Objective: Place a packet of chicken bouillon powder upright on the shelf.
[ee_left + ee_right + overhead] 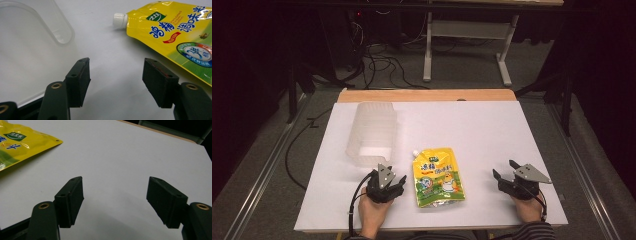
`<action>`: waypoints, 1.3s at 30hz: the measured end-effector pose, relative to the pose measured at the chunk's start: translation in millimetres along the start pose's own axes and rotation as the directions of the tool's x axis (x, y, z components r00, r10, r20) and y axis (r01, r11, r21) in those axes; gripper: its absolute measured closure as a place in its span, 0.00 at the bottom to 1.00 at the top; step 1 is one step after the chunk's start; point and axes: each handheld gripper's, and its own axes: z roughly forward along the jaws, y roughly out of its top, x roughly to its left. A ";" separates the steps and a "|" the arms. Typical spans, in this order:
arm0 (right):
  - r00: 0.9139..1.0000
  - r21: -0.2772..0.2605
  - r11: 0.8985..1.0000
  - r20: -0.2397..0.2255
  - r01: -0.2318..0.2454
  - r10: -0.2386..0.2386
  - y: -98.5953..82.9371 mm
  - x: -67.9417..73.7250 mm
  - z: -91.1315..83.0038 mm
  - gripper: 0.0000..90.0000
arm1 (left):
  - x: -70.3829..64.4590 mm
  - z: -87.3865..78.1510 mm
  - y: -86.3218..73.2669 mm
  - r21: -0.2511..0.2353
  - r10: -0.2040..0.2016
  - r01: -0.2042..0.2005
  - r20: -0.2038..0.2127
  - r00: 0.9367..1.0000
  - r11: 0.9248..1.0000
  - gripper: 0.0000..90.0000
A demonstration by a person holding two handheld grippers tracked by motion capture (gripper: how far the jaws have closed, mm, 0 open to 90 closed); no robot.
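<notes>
White table carrying a pouch and a clear container

The table (492, 130), white-topped with a wooden strip along its far edge, is bearing a yellow spouted pouch (438, 176) that is lying flat near the front middle, its white cap (119, 20) pointing toward the far left. A translucent ribbed plastic container (373, 132) is lying on its side just beside the pouch, to the far left.

Bright white table (472, 125), dark surroundings, soft shadows, slight blur.

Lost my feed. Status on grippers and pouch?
Left gripper open, empty; right gripper open, empty. Yellow pouch flat between them, untouched. Clear container on its side beyond the left gripper.
</notes>
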 end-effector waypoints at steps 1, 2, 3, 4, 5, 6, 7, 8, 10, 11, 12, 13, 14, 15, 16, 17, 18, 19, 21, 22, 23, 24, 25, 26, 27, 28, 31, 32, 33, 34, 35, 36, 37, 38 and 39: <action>1.000 0.003 1.000 0.002 -0.002 0.002 0.1 0.3 0.0 0.34 | 0.0 0.1 0.1 0.001 0.000 0.000 0.001 1.000 1.000 0.43; 1.000 0.004 1.000 0.002 0.003 -0.003 0.2 0.1 0.6 0.34 | 0.1 -0.1 0.1 -0.001 0.000 0.000 0.000 1.000 1.000 0.42; 1.000 0.004 1.000 0.002 0.003 -0.003 0.2 0.1 0.6 0.34 | 0.1 -0.5 0.0 -0.005 0.000 0.000 0.003 1.000 1.000 0.42; 1.000 0.006 1.000 -0.002 0.003 -0.003 0.3 0.3 0.5 0.34 | 0.1 -0.7 0.0 -0.008 0.003 -0.003 0.009 1.000 1.000 0.40; 1.000 0.007 1.000 -0.002 0.006 -0.006 0.4 0.2 0.8 0.34 | 0.0 -0.4 0.2 -0.006 0.006 -0.006 0.011 1.000 1.000 0.39; 1.000 0.012 1.000 -0.002 0.006 -0.006 0.6 0.3 0.9 0.34 | 0.0 -0.4 0.2 -0.006 0.006 -0.006 0.011 1.000 1.000 0.38; 1.000 0.012 1.000 -0.002 0.006 -0.006 0.6 0.3 0.9 0.34 | -0.2 -0.3 0.3 -0.006 0.009 -0.009 0.011 1.000 1.000 0.38; 1.000 0.016 1.000 0.000 0.005 -0.005 0.7 0.9 1.3 0.34 | -0.1 -0.4 0.3 -0.006 0.008 -0.008 0.011 1.000 1.000 0.38; 1.000 0.021 1.000 0.003 0.010 -0.010 0.8 1.5 1.6 0.34 | 0.8 -0.7 0.4 -0.008 0.000 0.000 0.017 1.000 1.000 0.36; 1.000 0.028 1.000 0.005 0.014 -0.014 1.2 1.6 2.2 0.34 | 1.8 -0.3 0.7 -0.007 -0.010 0.011 0.026 1.000 1.000 0.36; 1.000 0.027 1.000 0.004 0.014 -0.015 1.2 1.6 2.5 0.34 | 1.8 -0.3 0.7 -0.007 -0.010 0.011 0.026 1.000 1.000 0.36; 1.000 0.027 1.000 0.004 0.014 -0.015 1.2 1.6 2.5 0.34 | 2.4 0.1 1.1 -0.005 -0.013 0.013 0.031 0.999 1.000 0.36; 1.000 0.027 0.999 0.004 0.019 -0.019 1.3 1.4 2.5 0.34 | 2.9 0.5 1.6 -0.003 -0.016 0.016 0.036 0.999 1.000 0.36; 1.000 0.028 0.999 0.005 0.017 -0.017 1.3 1.6 2.5 0.34 | 3.0 0.7 1.8 -0.004 -0.017 0.017 0.038 0.999 1.000 0.36; 1.000 0.030 0.999 0.004 0.022 -0.022 1.3 1.3 2.6 0.34 | 3.0 0.6 2.1 -0.005 -0.015 0.015 0.041 0.999 1.000 0.36; 1.000 0.030 0.999 0.003 0.022 -0.022 1.3 0.9 2.5 0.34 | 2.9 0.5 2.2 -0.006 -0.012 0.013 0.042 0.999 1.000 0.35; 1.000 0.030 0.999 0.003 0.022 -0.022 1.3 0.9 2.5 0.34 | 2.8 0.3 2.4 -0.007 -0.010 0.010 0.044 0.999 1.000 0.35; 1.000 0.025 1.000 0.003 0.016 -0.016 1.1 1.0 2.1 0.34 | 2.6 -0.1 3.0 -0.006 -0.014 0.015 0.043 0.999 1.000 0.34; 1.000 0.018 1.000 0.003 0.005 -0.005 0.7 0.6 1.4 0.34 | 1.7 -1.6 4.3 -0.010 -0.024 0.025 0.047 0.999 1.000 0.33; 1.000 0.020 1.000 0.005 0.006 -0.006 0.8 0.4 1.4 0.34 | 0.9 -3.1 5.1 -0.012 -0.025 0.026 0.049 0.998 1.000 0.33; 1.000 0.020 1.000 -0.002 0.004 -0.003 0.8 0.5 1.6 0.34 | 0.3 -4.5 5.7 -0.017 -0.023 0.024 0.052 0.998 1.000 0.32; 1.000 0.018 1.000 -0.002 0.013 -0.013 0.8 0.4 1.8 0.34 | -0.3 -5.8 6.3 -0.017 -0.026 0.027 0.058 0.998 0.999 0.32; 1.000 0.021 1.000 0.001 0.013 -0.013 0.8 0.9 1.6 0.34 | -0.8 -6.8 6.8 -0.019 -0.029 0.031 0.063 0.998 0.999 0.32; 1.000 0.020 1.000 0.001 0.017 -0.017 0.8 0.9 1.6 0.34 | -1.2 -7.4 7.2 -0.020 -0.035 0.036 0.065 0.997 0.999 0.32; 1.000 0.021 1.000 0.001 0.013 -0.013 0.8 1.1 1.6 0.34 | -1.8 -7.8 7.8 -0.020 -0.045 0.047 0.067 0.997 0.999 0.31; 1.000 0.021 1.000 0.002 0.013 -0.013 0.8 0.9 1.7 0.34 | -2.2 -8.3 8.4 -0.017 -0.056 0.057 0.068 0.996 0.998 0.31; 1.000 0.019 1.000 0.004 0.010 -0.010 0.7 0.9 1.3 0.34 | -3.6 -9.5 10.8 -0.010 -0.081 0.082 0.086 0.993 0.997 0.30; 1.000 0.019 1.000 0.003 0.009 -0.009 0.8 0.8 1.5 0.34 | -4.3 -10.0 12.0 -0.009 -0.085 0.086 0.100 0.991 0.996 0.30; 1.000 0.018 1.000 0.003 0.011 -0.011 0.8 0.6 1.4 0.34 | -5.3 -10.5 13.6 -0.009 -0.088 0.090 0.112 0.990 0.996 0.30; 1.000 0.017 1.000 0.001 0.008 -0.008 0.6 0.7 1.1 0.34 | -6.5 -11.1 15.6 -0.006 -0.094 0.095 0.124 0.988 0.995 0.29; 1.000 0.014 1.000 0.001 0.007 -0.007 0.6 0.6 0.8 0.34 | -7.3 -11.6 17.4 -0.007 -0.101 0.103 0.131 0.986 0.995 0.29; 1.000 0.012 1.000 0.000 0.009 -0.009 0.6 0.2 0.8 0.34 | -8.6 -11.1 19.0 -0.006 -0.115 0.117 0.146 0.983 0.993 0.29; 1.000 0.014 1.000 -0.002 0.004 -0.004 0.6 0.1 0.8 0.34 | -9.7 -10.5 20.7 0.000 -0.121 0.122 0.152 0.981 0.992 0.29; 1.000 0.012 1.000 -0.003 0.004 -0.004 0.5 0.0 0.9 0.33 | -10.6 -9.6 21.9 0.007 -0.123 0.123 0.155 0.980 0.992 0.29; 1.000 0.013 1.000 -0.003 0.006 -0.006 0.5 0.0 0.8 0.33 | -12.4 -7.4 23.8 0.020 -0.126 0.125 0.161 0.979 0.992 0.29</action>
